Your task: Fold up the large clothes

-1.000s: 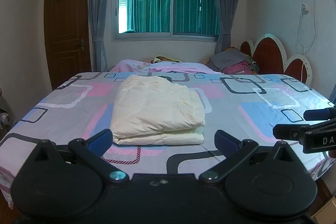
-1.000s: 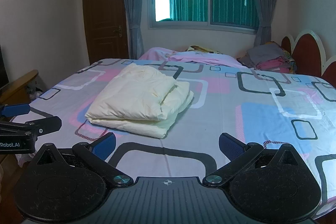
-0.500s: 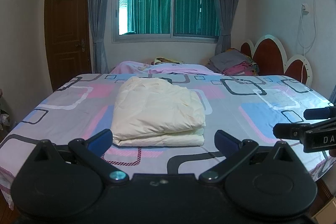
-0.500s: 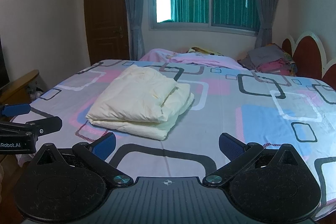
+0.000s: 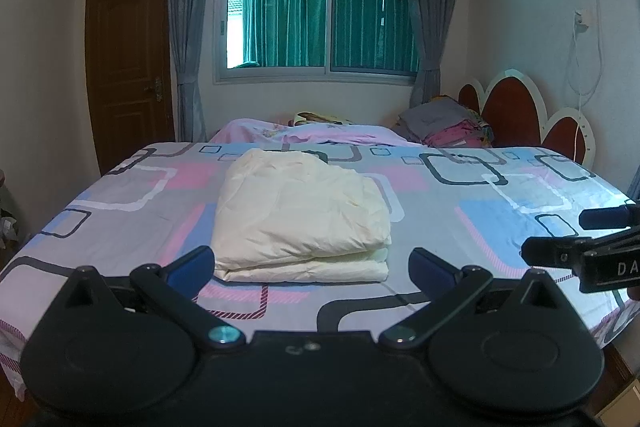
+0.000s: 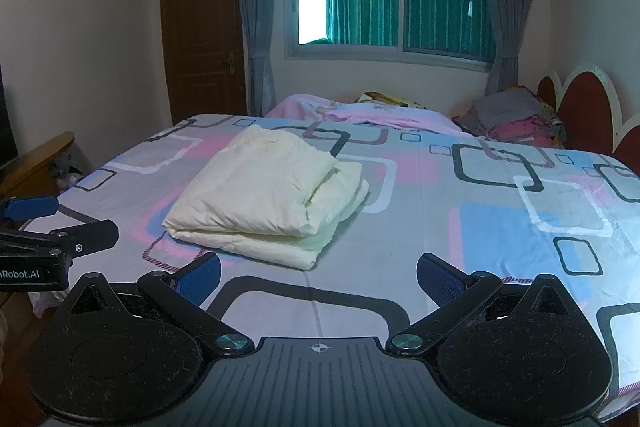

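A cream garment (image 5: 300, 211) lies folded in a thick rectangle on the patterned bed sheet (image 5: 480, 219); it also shows in the right wrist view (image 6: 268, 195). My left gripper (image 5: 312, 265) is open and empty, held back from the bed's near edge, just in front of the garment. My right gripper (image 6: 320, 275) is open and empty, to the right of the garment. Each gripper shows at the edge of the other's view: the right one (image 5: 580, 247) and the left one (image 6: 52, 231).
A pink blanket (image 5: 304, 133) and a stack of folded clothes (image 5: 444, 125) lie at the bed's far side by the headboard (image 5: 516, 111). A wooden door (image 5: 128, 67) stands at the back left. A wooden chair (image 6: 32, 163) is left of the bed.
Both views have tilted down a little, so the garment and bed sit slightly higher in frame. The garment has not moved and both grippers stay open.
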The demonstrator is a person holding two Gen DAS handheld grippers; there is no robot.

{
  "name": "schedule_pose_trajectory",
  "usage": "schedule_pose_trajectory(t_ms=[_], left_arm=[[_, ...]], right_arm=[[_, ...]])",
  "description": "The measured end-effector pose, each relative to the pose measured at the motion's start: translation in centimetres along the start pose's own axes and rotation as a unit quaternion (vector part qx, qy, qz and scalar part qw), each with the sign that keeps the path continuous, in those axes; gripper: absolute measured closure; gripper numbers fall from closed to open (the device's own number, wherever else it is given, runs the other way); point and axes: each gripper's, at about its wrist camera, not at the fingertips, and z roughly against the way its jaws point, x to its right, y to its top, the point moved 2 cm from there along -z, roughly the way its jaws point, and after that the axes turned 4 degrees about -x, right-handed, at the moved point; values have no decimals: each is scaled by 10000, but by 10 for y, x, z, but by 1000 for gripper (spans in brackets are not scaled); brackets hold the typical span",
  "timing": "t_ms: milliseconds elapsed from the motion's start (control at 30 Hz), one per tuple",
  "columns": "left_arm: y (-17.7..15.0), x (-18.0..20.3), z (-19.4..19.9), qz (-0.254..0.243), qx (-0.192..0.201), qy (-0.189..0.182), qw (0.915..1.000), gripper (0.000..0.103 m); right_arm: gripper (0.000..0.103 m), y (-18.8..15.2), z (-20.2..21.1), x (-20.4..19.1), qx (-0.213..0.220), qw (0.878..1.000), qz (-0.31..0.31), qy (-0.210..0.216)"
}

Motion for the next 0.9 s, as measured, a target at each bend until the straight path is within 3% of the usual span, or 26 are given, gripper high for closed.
schedule_pose_trajectory(t_ms=[900], left_arm=[[2, 1, 0, 71, 54, 91, 9999, 0]], right_arm=[[0, 0, 1, 3, 19, 10000, 32, 43]])
